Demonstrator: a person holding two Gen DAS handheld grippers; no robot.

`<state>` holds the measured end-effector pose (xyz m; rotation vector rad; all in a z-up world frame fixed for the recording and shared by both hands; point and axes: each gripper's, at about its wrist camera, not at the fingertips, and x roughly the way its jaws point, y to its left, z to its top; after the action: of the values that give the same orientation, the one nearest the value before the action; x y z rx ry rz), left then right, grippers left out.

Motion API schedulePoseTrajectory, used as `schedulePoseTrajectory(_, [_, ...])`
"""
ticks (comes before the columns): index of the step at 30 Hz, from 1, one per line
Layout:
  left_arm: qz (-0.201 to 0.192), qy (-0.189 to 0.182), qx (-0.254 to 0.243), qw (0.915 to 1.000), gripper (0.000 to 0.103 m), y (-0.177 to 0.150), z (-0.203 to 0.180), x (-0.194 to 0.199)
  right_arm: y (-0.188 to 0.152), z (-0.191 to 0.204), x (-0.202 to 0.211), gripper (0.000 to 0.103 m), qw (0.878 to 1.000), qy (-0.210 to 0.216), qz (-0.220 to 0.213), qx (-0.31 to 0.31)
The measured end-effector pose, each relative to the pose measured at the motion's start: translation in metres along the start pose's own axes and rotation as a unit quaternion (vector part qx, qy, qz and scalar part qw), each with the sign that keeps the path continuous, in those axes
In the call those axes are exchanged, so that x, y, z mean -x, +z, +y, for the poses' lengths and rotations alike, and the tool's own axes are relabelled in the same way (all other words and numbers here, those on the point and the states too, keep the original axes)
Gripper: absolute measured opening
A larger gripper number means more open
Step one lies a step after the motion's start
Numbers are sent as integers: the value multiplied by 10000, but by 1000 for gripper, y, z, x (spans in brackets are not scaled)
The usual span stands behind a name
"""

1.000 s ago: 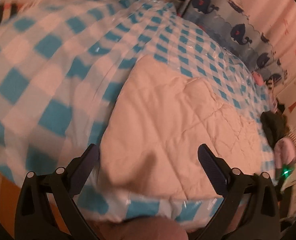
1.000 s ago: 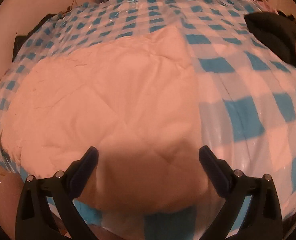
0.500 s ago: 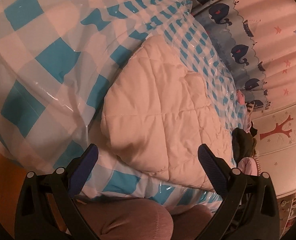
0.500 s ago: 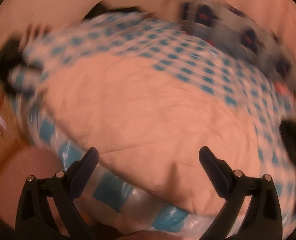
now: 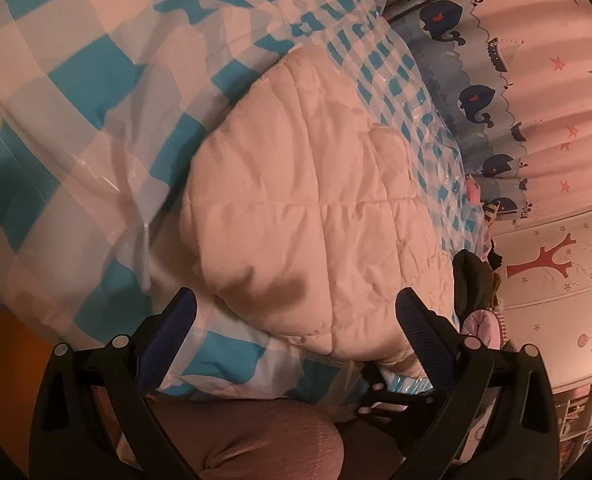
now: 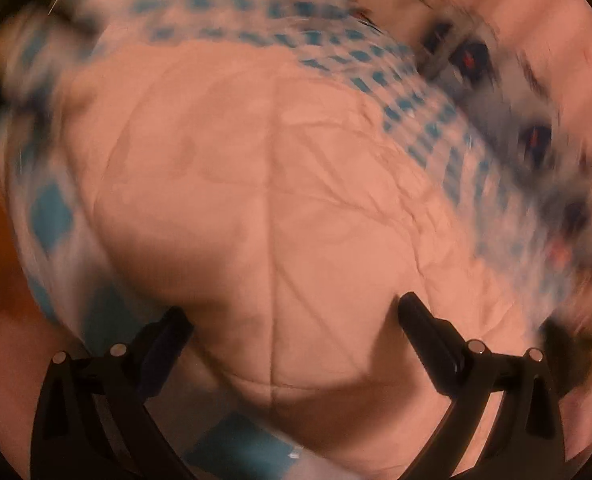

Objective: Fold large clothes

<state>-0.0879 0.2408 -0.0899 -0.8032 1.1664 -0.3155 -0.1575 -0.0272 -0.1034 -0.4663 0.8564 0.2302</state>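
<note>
Spreading across nearly everything in view: a bed (image 5: 76,128) under a blue-and-white checked cover with a glossy plastic sheen. Lying on top of it, towards the near edge: a large cream quilted garment (image 5: 307,216), padded and stitched in squares, already doubled into a thick, rounded bundle and resting flat. Hanging behind the bed: a pink curtain (image 5: 535,92) with a border of dark blue whales. Sitting by the far right end of the bed: a dark bundle of cloth (image 5: 471,280), well apart from the quilted piece.

Hovering just above the garment's near edge: left gripper (image 5: 296,312), jaws spread wide and gripping nothing. Hovering over the middle of the same bundle: right gripper (image 6: 296,316), jaws likewise wide and empty, its view badly smeared by motion. Showing at the bottom of the left view: a knee in pinkish fabric (image 5: 272,444).

Judging the step as lining up for the next fold. Doing it well probably means biting deep into the thick padded edge with both sets of jaws, lifting evenly, and laying edge onto edge without dragging the slippery cover along.
</note>
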Motion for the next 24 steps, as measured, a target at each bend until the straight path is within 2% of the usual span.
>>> schedulePoseTrajectory(2, [50,-53,87,9999,96,0,2,-6,-1,-32,-2,97,9925,657,-11,-1031])
schedulePoseTrajectory(3, [68,-81,135,9999,96,-1,3,-9,-5,-46,-1,97,9847,927,-62,-1477])
schedulePoseTrajectory(5, [53,-161,163,9997,96,-2,2,-13,-8,-60,0,97,9744,1189,-113,-1907])
schedulePoseTrajectory(13, [-121,-577,299,9978,96,9,-15,-34,-6,-69,1,97,9597,1545,-175,-2342])
schedulePoseTrajectory(17, [-450,-408,446,9972,96,15,-26,-37,-7,-61,5,97,9663,1580,33,-2032])
schedulePoseTrajectory(19, [-620,-399,399,9965,96,17,-29,-35,-12,-69,18,97,9618,1755,-180,-2095])
schedulePoseTrajectory(20, [-835,-450,264,9951,92,16,-33,-30,-17,-78,26,97,9572,1803,-327,-2242])
schedulePoseTrajectory(22, [-963,-304,57,9949,77,14,-37,-24,-28,-103,37,97,9479,1681,-520,-2657])
schedulePoseTrajectory(24, [-1099,-187,-95,9937,67,12,-39,-22,-40,-125,31,97,9436,1370,-346,-2994])
